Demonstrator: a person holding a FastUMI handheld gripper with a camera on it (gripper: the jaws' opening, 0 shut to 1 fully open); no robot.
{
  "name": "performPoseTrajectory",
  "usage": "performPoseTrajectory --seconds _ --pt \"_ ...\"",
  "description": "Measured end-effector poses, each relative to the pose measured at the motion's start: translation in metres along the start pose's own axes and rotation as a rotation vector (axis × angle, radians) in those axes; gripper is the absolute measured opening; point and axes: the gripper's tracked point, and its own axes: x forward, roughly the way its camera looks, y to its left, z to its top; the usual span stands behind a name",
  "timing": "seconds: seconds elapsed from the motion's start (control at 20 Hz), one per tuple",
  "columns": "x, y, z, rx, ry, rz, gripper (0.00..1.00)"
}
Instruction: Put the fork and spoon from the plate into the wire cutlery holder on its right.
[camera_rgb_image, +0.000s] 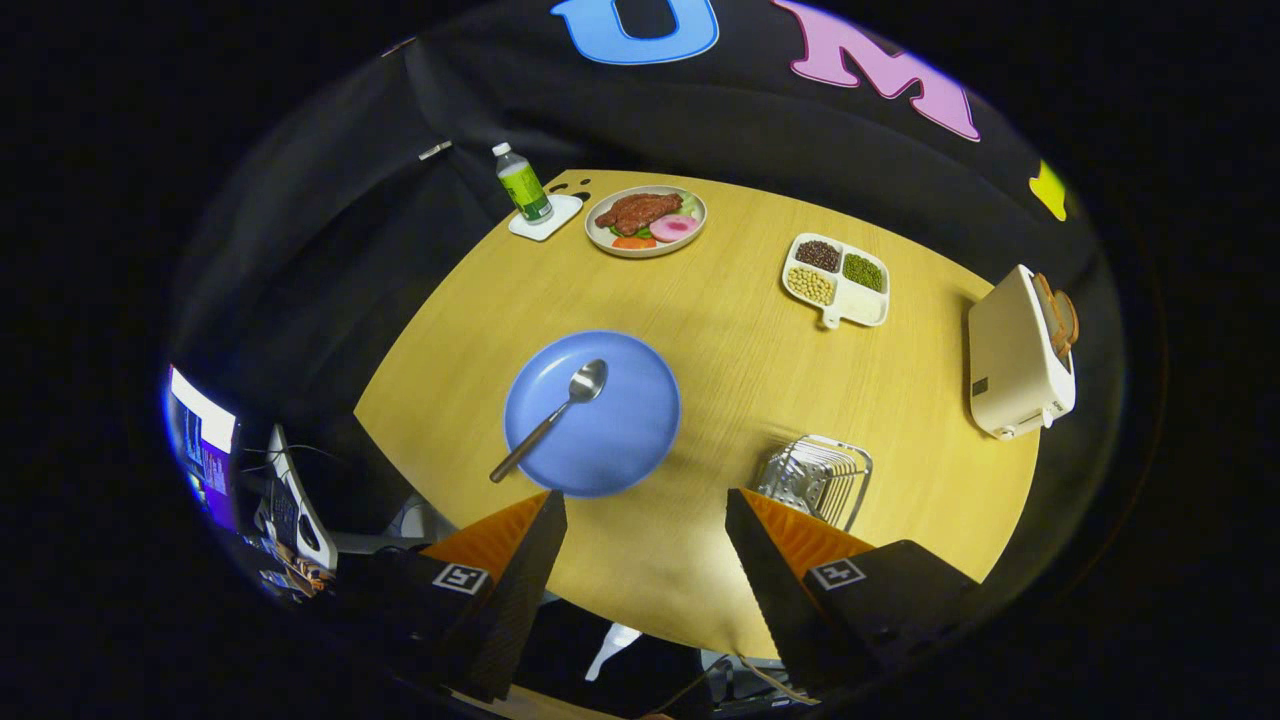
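Wooden table (740, 340): spoon (560, 410) lay on the blue plate (610, 440); your gripper (645, 510) hung spread, empty; wire holder (815, 480) right of the plate awaited it.

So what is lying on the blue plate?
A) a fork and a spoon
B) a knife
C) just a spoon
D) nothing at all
C: a single spoon lies on the blue plate, its handle poking over the rim toward the open gripper, which holds nothing.
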Motion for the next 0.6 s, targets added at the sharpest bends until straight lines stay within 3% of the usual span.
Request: performPoseTrajectory --seconds 0.35,0.6 --pt "0.060 0.063 -0.001 0.078 -0.008 0.028 1.00" --pt "0.106 0.079 -0.003 0.167 0.020 0.011 1.00"
